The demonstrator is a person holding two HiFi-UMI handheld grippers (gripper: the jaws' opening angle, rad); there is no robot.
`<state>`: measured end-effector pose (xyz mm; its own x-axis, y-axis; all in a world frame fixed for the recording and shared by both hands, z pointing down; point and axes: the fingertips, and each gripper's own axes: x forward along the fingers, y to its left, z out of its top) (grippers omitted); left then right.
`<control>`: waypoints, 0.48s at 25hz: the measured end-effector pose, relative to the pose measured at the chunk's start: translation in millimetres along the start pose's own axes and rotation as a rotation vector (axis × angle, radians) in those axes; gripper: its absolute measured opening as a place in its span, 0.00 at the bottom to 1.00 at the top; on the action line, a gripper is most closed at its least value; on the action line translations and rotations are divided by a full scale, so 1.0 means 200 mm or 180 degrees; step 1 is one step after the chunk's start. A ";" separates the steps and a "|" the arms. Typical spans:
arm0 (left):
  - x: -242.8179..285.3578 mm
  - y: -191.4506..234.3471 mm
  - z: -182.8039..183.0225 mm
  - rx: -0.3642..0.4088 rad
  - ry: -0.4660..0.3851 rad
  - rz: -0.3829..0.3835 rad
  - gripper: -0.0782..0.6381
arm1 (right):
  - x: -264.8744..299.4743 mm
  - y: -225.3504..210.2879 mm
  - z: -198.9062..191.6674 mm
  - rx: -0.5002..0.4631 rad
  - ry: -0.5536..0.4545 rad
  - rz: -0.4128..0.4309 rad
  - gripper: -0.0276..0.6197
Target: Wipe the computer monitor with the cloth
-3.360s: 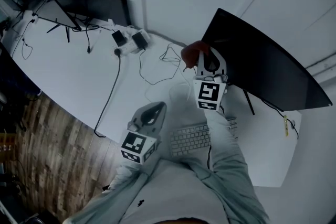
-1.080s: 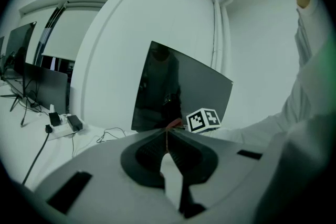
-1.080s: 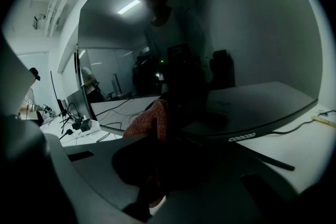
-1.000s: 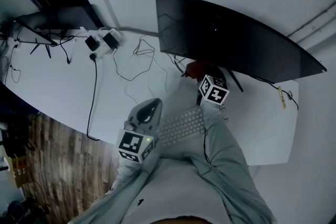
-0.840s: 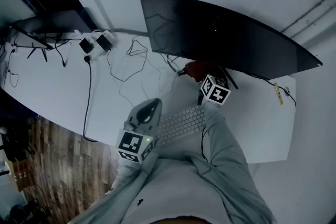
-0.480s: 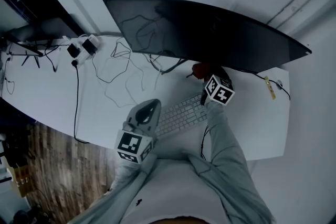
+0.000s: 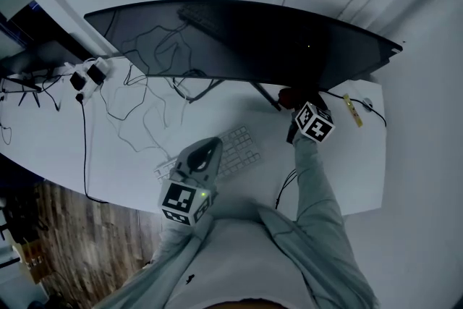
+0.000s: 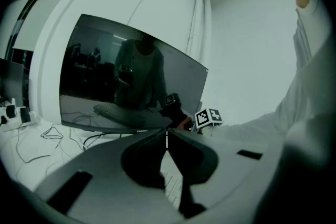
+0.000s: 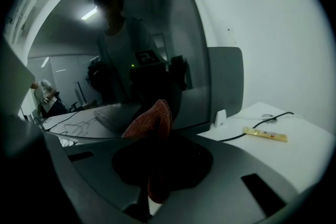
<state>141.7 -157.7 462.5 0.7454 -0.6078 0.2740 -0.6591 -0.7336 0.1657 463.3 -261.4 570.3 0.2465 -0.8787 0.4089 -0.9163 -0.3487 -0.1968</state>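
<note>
A wide curved dark monitor [image 7: 239,40] stands on the white desk [image 7: 130,155]; it also fills the left gripper view [image 8: 131,86] and the right gripper view [image 9: 131,50]. My right gripper [image 7: 295,99] is shut on a red cloth [image 9: 152,123], held at the monitor's lower right part; the cloth [image 7: 291,94] shows just above the marker cube. My left gripper [image 7: 201,155] hovers over the white keyboard [image 7: 235,152], its jaws closed together with nothing between them [image 8: 167,139].
Loose cables [image 7: 137,90] and power adapters [image 7: 87,72] lie at the desk's left. A yellow packet [image 9: 265,135] and a cable lie at the right, by the monitor's stand [image 9: 223,81]. The desk edge and wooden floor [image 7: 51,228] are at the lower left.
The right gripper with the cloth has moved rightward along the monitor's lower edge, from near its left end to its right part. The left gripper stayed over the keyboard.
</note>
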 end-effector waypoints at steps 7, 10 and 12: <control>0.18 -0.20 -0.02 0.0036 0.0046 -0.0162 0.14 | -0.01 -0.29 0.06 -0.0080 -0.0023 -0.0111 0.10; 0.25 -0.27 -0.03 0.0051 0.0053 -0.0233 0.14 | -0.01 -0.36 0.06 -0.0078 -0.0034 -0.0154 0.10; 0.28 -0.32 -0.03 0.0054 0.0053 -0.0280 0.14 | -0.01 -0.40 0.06 -0.0041 -0.0030 -0.0168 0.10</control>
<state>225.9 -143.7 472.8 0.7984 -0.5357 0.2749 -0.5893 -0.7890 0.1739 539.5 -236.7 574.5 0.2976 -0.8621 0.4101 -0.9059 -0.3906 -0.1636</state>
